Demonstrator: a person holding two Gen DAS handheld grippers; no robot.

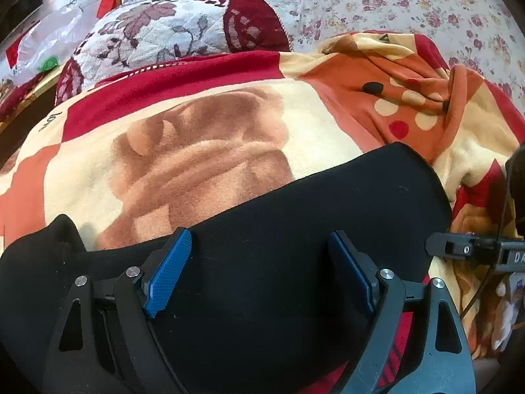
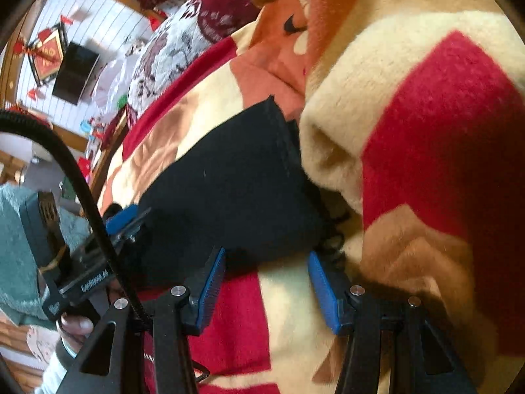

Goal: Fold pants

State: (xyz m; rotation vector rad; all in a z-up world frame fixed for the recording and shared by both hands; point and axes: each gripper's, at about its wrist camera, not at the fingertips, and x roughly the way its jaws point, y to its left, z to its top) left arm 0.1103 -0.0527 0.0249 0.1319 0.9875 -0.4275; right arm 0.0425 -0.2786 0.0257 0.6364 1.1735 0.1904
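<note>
1. Your left gripper stands spread wide over the black pants, its blue pads apart, with the dark cloth lying between and under them; nothing is pinched.
2. Your right gripper is partly spread, pads clear of each other, with only the fleece blanket showing in the gap.
3. The pants lie just ahead of your right gripper's tips as a flat, doubled black panel, one stitched edge running away from it.
4. To the right of that gripper, a thick fold of the blanket rises against the pants' edge.
5. In the right wrist view, your left gripper sits to the left, at the pants' far side, held by a hand.
6. Beyond your left gripper, a floral pillow lies past the blanket.
</note>
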